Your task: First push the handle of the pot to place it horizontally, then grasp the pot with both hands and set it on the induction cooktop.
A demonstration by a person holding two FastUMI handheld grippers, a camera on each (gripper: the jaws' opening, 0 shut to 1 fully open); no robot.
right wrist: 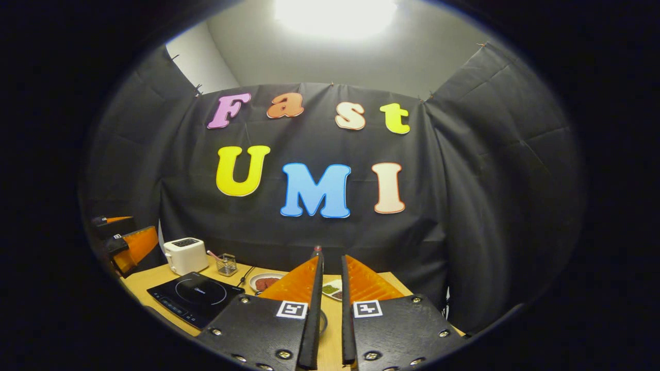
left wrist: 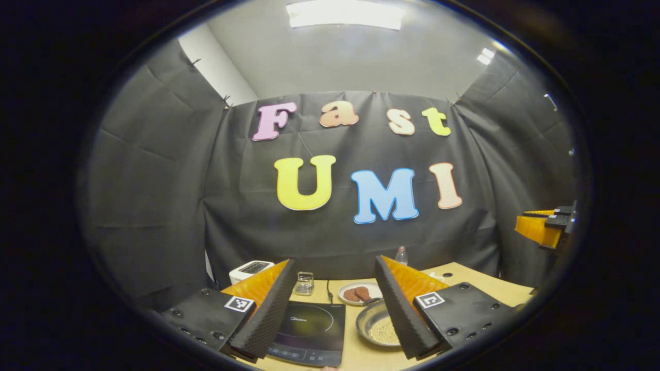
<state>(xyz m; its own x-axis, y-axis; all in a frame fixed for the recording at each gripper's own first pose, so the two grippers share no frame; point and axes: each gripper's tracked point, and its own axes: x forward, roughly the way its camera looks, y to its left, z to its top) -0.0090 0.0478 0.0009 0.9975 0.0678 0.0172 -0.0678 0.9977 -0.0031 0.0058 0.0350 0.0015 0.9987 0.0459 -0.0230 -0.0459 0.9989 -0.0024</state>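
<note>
**A:** At the near edge of the wooden surface point(left wrist: 361, 355), what do the two tools show?

**B:** In the left gripper view, the left gripper point(left wrist: 330, 309) hangs above the surface with its jaws spread wide and nothing between them. Through the gap lie the black induction cooktop point(left wrist: 309, 332), close to the front edge, and just to its right the steel pot point(left wrist: 375, 325), partly hidden behind the right finger. The pot's handle cannot be made out.

**A:** And the other one?

**B:** In the right gripper view, the right gripper point(right wrist: 330, 309) has its jaws nearly closed, a narrow slit between them, gripping nothing. A sliver of the pot's rim peeks beside the fingers.

**A:** Any room to move?

**B:** Bare wood runs between cooktop and pot. Beyond them sit a plate of reddish food point(left wrist: 358, 292) and a small wire basket point(left wrist: 305, 283); a white toaster point(right wrist: 184, 255) stands at the far left corner, a bottle point(left wrist: 401, 255) against the black cloth wall point(left wrist: 165, 206). The right gripper also shows at the left view's right margin, well off the surface.
</note>
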